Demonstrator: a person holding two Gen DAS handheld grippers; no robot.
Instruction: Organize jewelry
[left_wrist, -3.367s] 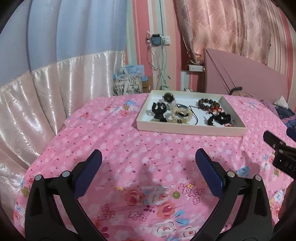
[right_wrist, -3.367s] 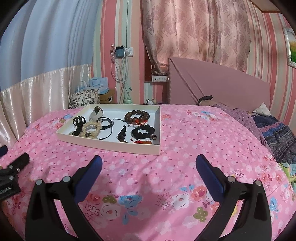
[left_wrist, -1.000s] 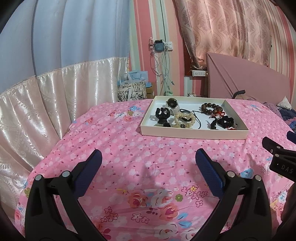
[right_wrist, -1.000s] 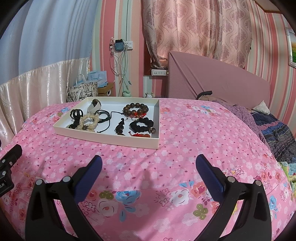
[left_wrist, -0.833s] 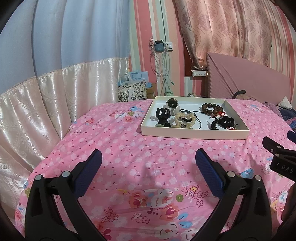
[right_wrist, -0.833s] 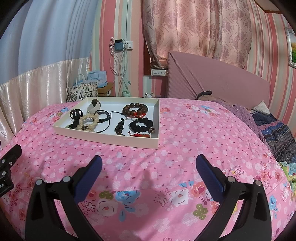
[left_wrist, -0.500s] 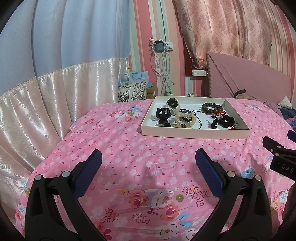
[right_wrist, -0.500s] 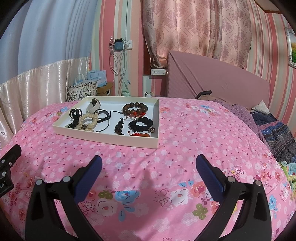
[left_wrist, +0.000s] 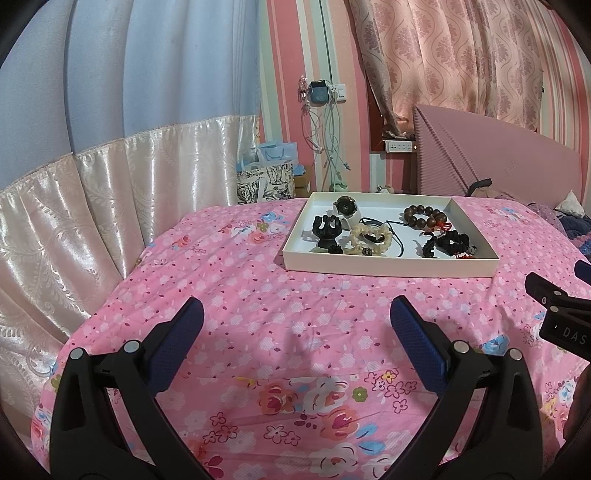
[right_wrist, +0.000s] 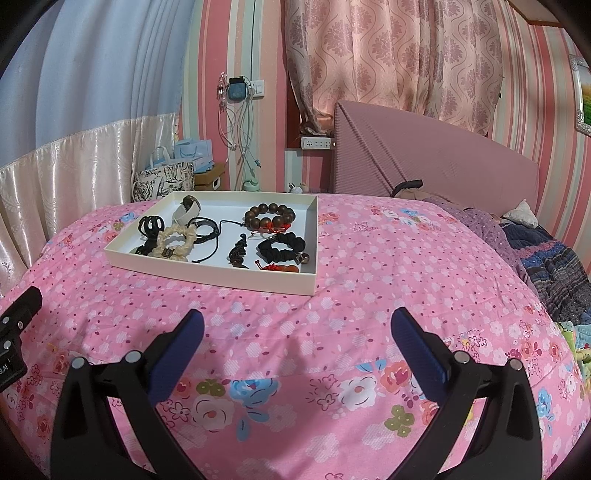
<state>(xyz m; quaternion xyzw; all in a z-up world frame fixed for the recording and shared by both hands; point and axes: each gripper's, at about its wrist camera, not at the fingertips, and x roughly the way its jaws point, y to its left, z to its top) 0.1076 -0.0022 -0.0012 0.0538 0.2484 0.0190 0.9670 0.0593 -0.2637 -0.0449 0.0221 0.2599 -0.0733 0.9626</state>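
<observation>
A shallow cream tray (left_wrist: 388, 266) (right_wrist: 207, 272) lies on the pink floral bedspread. In it I see a brown bead bracelet (left_wrist: 424, 217) (right_wrist: 269, 218), a cream scrunchie (left_wrist: 369, 236) (right_wrist: 176, 240), a black scrunchie (left_wrist: 453, 240) (right_wrist: 282, 245), a black claw clip (left_wrist: 327, 230) (right_wrist: 150, 226), a white watch (left_wrist: 347, 208) (right_wrist: 189, 208) and black cords (right_wrist: 207, 226). My left gripper (left_wrist: 295, 328) hovers open over the bedspread, short of the tray. My right gripper (right_wrist: 295, 332) is likewise open and holds nothing.
The pink bedspread (right_wrist: 406, 258) drops off at the left toward a satin curtain (left_wrist: 92, 221). A padded headboard (right_wrist: 424, 166) rises behind, with rumpled bedding (right_wrist: 546, 258) at the right. Bags (left_wrist: 266, 181) and hanging cables (left_wrist: 328, 129) stand by the striped wall.
Both grippers have drawn back and risen slightly, so the tray looks a little farther off. Both stayed open.
</observation>
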